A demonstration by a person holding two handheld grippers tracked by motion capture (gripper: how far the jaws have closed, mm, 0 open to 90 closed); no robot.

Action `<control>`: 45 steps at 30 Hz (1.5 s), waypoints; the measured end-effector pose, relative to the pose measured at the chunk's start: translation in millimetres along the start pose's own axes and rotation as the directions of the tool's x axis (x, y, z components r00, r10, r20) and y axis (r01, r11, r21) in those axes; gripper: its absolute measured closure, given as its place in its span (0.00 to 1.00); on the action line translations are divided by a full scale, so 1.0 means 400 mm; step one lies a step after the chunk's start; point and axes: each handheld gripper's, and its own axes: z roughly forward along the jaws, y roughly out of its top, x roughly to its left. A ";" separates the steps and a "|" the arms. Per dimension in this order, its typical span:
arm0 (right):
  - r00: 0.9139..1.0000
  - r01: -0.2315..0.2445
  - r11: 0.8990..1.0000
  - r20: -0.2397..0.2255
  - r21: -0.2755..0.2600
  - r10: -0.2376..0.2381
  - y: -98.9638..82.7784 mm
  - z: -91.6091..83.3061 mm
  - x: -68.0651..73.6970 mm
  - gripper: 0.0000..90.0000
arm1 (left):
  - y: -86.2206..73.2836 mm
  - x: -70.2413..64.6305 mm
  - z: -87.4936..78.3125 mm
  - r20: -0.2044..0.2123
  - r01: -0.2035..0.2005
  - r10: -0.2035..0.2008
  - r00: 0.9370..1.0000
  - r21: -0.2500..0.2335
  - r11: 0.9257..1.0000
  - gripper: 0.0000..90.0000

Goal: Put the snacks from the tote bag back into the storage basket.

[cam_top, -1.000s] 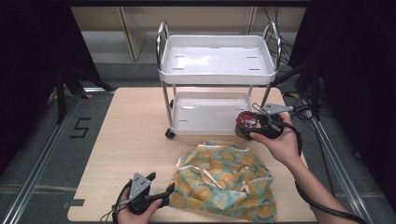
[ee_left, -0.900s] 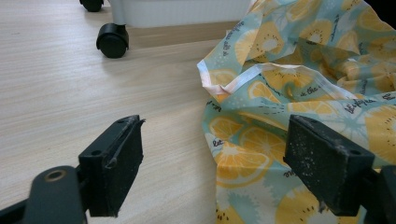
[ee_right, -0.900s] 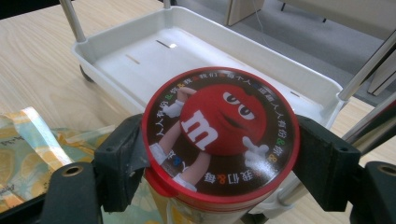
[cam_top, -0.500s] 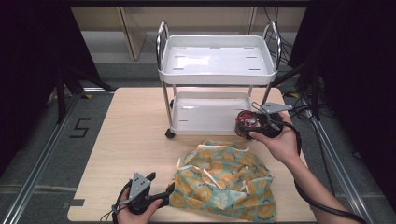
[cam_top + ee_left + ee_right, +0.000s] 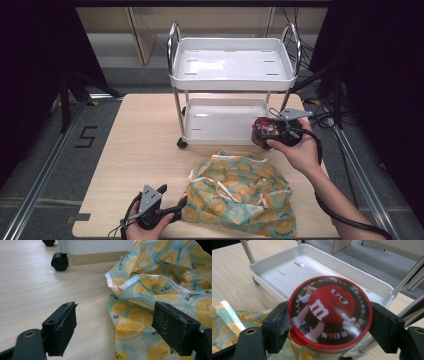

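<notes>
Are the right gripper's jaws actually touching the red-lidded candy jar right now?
Touching. In the right gripper view, the right gripper has both black jaws pressed against opposite sides of the candy jar at its red lid, with no gap on either side.

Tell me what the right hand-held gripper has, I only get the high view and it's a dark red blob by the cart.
Observer: A round candy tub with a red lid; the right hand-held gripper has one jaw pressed on each side of it.
Operator: Print on the lid?
Observer: A red cartoon candy figure with a white "m", ringed by small lettering.
Operator: Left one holding the cloth?
Observer: No. The left hand-held gripper is open, and the lemon-print cloth only lies in front of one jaw.
Operator: Anything in the cart's lower tray?
Observer: The part of the lower tray behind the tub is bare.
</notes>
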 end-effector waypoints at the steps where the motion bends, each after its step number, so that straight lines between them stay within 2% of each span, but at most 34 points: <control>1: 1.000 0.000 1.000 -0.002 0.006 0.000 0.000 0.000 -0.001 0.29 | 0.000 0.000 0.000 0.000 0.000 0.000 1.000 0.000 1.000 0.21; 4: 1.000 0.017 1.000 -0.010 0.013 -0.017 0.001 0.001 -0.006 0.29 | -0.001 -0.002 0.001 0.003 0.013 -0.013 1.000 -0.010 1.000 0.21; 5: 1.000 -0.006 1.000 -0.011 0.023 0.006 0.000 0.001 0.000 0.29 | -0.001 -0.002 0.001 0.002 0.012 -0.012 1.000 -0.010 1.000 0.21; 6: 1.000 0.001 1.000 -0.007 0.011 0.000 -0.001 0.004 -0.001 0.29 | -0.001 -0.002 0.001 0.003 0.012 -0.012 1.000 -0.010 1.000 0.21; 7: 1.000 -0.008 1.000 -0.013 0.026 0.009 -0.001 0.003 -0.001 0.29 | 0.000 0.000 0.000 0.001 0.001 -0.001 1.000 0.000 1.000 0.21; 9: 1.000 -0.008 1.000 -0.008 0.022 0.008 0.000 0.005 -0.002 0.29 | 0.000 0.000 0.000 0.000 0.002 -0.002 1.000 -0.001 1.000 0.21; 10: 1.000 0.021 1.000 -0.004 0.012 -0.021 0.001 0.007 -0.009 0.29 | -0.001 0.001 0.001 0.004 0.000 0.000 1.000 -0.002 1.000 0.21; 11: 1.000 -0.009 1.000 -0.003 0.012 0.009 0.000 0.008 -0.003 0.29 | -0.001 0.001 0.001 0.004 0.001 -0.001 1.000 -0.004 1.000 0.21; 12: 1.000 -0.010 1.000 -0.003 0.015 0.010 0.000 0.009 -0.004 0.29 | 0.000 0.001 0.001 0.003 0.000 0.000 1.000 -0.001 1.000 0.21; 14: 1.000 0.028 1.000 -0.008 0.010 -0.028 0.002 0.011 -0.011 0.29 | 0.000 0.001 0.000 0.001 0.000 0.000 1.000 0.000 1.000 0.21; 16: 1.000 -0.004 1.000 -0.002 0.013 0.004 0.001 0.012 -0.007 0.29 | -0.001 -0.001 0.001 0.003 0.012 -0.012 1.000 -0.010 1.000 0.21; 17: 1.000 0.009 1.000 -0.001 0.015 -0.009 0.002 0.012 -0.011 0.29 | -0.001 -0.001 0.001 0.003 0.008 -0.008 1.000 -0.007 1.000 0.21; 18: 1.000 -0.014 0.999 -0.006 0.029 0.014 0.003 0.010 -0.007 0.29 | -0.001 -0.001 0.001 0.003 0.010 -0.010 1.000 -0.009 1.000 0.21; 28: 1.000 -0.010 1.000 -0.001 0.019 0.010 0.002 0.015 -0.008 0.29 | -0.001 0.000 0.001 0.001 0.002 -0.002 1.000 -0.005 1.000 0.21; 29: 1.000 0.008 1.000 0.007 0.006 -0.008 0.002 0.016 -0.011 0.29 | 0.000 0.001 0.000 0.001 0.000 0.000 1.000 0.000 1.000 0.21; 30: 1.000 -0.014 1.000 -0.004 0.022 0.015 0.003 0.014 -0.009 0.29 | 0.000 0.001 0.000 0.000 0.000 0.000 1.000 0.001 1.000 0.21; 31: 1.000 -0.006 1.000 -0.002 0.023 0.006 0.003 0.015 -0.010 0.29 | 0.000 -0.001 0.001 0.001 0.010 -0.010 1.000 -0.009 1.000 0.21; 35: 1.000 -0.013 1.000 0.002 0.017 0.013 0.000 0.018 -0.008 0.29 | 0.000 0.003 0.000 0.002 -0.002 0.002 1.000 0.001 1.000 0.21; 41: 1.000 -0.008 1.000 0.005 0.014 0.008 -0.001 0.020 -0.009 0.29 | 0.000 -0.001 0.000 -0.001 0.009 -0.009 1.000 -0.010 1.000 0.21; 43: 1.000 0.008 1.000 0.013 0.006 -0.008 0.000 0.021 -0.015 0.29 | 0.000 -0.001 0.000 -0.001 0.009 -0.009 1.000 -0.010 1.000 0.21; 45: 1.000 -0.009 1.000 0.015 0.001 0.009 -0.003 0.023 -0.011 0.29 | 0.000 -0.001 0.000 -0.001 0.009 -0.009 1.000 -0.009 1.000 0.21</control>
